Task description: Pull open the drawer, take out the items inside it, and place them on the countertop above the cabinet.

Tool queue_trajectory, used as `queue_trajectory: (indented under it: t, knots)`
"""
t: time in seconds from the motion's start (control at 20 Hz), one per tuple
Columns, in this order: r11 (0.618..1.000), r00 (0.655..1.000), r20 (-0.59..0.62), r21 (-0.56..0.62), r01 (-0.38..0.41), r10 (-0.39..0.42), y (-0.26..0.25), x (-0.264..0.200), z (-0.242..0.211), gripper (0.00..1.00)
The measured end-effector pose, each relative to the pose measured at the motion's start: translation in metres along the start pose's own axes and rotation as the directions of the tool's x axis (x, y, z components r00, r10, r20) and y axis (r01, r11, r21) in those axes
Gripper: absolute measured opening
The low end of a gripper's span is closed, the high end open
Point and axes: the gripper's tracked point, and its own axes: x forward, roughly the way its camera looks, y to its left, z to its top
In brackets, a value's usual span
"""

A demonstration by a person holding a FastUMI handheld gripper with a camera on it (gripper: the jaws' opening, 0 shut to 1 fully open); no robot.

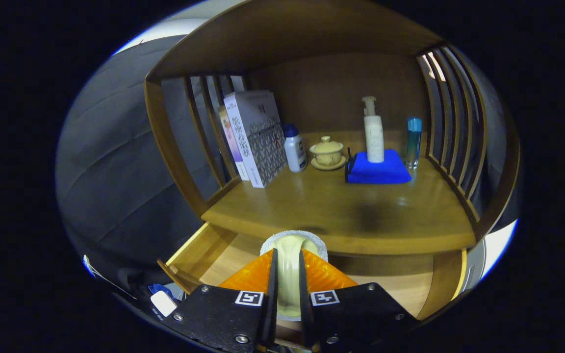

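A wooden cabinet is seen from a camera riding on a hand-held claw (288, 282). The claw is closed tightly on a pale cream, handle-like item with a grey-white rim (291, 247); both fingers are pressed against its sides. What the item is exactly cannot be told. The drawer (199, 255) is already pulled open below the bench (341, 211), and the held item is lifted above the drawer floor, just in front of the bench's front edge.

Further back on the bench, beyond that front edge, stand upright books (255, 137), a small white bottle (295, 153), a lidded cup on a saucer (327, 153), a pump bottle (373, 130) resting on a blue cloth (378, 171), and a slim blue bottle (413, 142).

For the step in hand to be done well, the item should probably be raised clear of the bench's front edge, carried forward, and lowered onto the bare wood nearest that edge, well short of the cloth and cup. The grip is best kept firm until the item is felt to rest flat.
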Motion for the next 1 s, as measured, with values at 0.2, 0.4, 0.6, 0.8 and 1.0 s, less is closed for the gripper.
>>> queue_trajectory:
  t: [0.2,0.4,0.6,0.8,1.0]
  knots:
    - [0.998,0.999,0.041,0.07,0.007,-0.01,-0.006,0.011,0.038,0.21]
    - [0.992,0.997,0.066,0.122,0.037,-0.045,-0.019,0.034,0.069,0.21]
    - [0.982,0.995,0.057,0.176,0.074,-0.085,-0.031,0.064,0.081,0.21]
    - [0.969,0.991,0.007,0.211,0.131,-0.136,-0.045,0.095,0.072,0.21]
    - [0.959,0.986,-0.005,0.235,0.161,-0.164,-0.048,0.113,0.071,0.22]
